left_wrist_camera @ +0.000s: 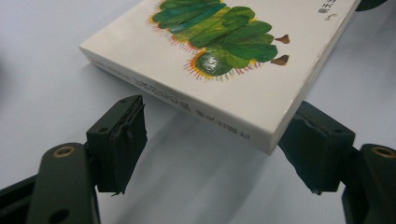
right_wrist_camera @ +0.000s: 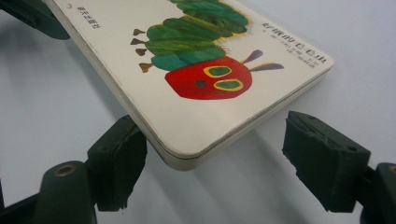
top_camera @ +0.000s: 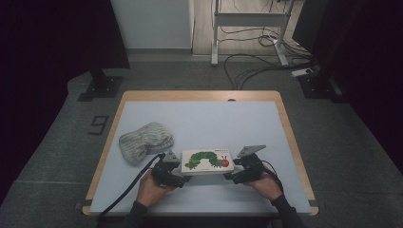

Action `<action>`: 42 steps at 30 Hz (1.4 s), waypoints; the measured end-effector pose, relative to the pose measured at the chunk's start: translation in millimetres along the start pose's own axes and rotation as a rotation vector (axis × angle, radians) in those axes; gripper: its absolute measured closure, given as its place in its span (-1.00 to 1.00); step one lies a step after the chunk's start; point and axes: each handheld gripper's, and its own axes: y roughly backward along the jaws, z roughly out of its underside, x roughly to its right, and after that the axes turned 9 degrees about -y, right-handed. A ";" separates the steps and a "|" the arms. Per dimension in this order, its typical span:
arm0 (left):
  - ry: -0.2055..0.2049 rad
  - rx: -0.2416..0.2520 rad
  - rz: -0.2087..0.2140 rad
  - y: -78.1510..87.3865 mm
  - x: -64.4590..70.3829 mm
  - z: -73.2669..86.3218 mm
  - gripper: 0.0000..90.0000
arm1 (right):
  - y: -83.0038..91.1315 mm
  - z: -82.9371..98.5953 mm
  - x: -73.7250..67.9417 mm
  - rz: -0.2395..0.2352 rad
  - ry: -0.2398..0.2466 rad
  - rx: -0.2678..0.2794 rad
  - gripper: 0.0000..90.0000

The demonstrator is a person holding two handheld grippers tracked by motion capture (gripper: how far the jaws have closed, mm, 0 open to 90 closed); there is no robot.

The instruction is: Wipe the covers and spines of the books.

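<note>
A white board book [top_camera: 207, 161] with a green caterpillar and a red head on its cover lies near the table's front edge. My left gripper [top_camera: 182, 177] is at its near left corner and my right gripper [top_camera: 231, 175] at its near right corner. In the left gripper view the book [left_wrist_camera: 243, 60] has its spine corner between the wide-open jaws of my left gripper [left_wrist_camera: 218, 106], and that corner overlaps the right finger [left_wrist_camera: 317, 144]. In the right gripper view the book [right_wrist_camera: 196, 70] has its rounded corner inside my open right gripper [right_wrist_camera: 212, 119], over the left finger [right_wrist_camera: 119, 158].
A grey knitted hat [top_camera: 144, 141] lies to the left of the book. The pale table [top_camera: 209, 118] has a wooden rim. Cables and a desk frame [top_camera: 247, 21] are on the floor beyond it.
</note>
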 end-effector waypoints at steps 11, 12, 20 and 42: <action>-0.015 0.005 0.021 -3.7 4.3 6.6 -0.36 | -4.7 10.8 -2.6 0.005 0.020 0.009 -0.44; -0.019 0.004 0.019 -4.3 4.5 7.2 -0.36 | -5.3 11.8 -2.7 0.006 0.021 0.008 -0.44; -0.040 -0.020 -0.013 -8.2 4.0 10.1 -0.35 | -10.6 15.5 -5.8 0.036 0.058 0.009 -0.41; -0.068 -0.022 0.012 -7.0 3.0 18.9 -0.29 | -16.2 20.2 -12.8 0.065 0.114 0.013 -0.51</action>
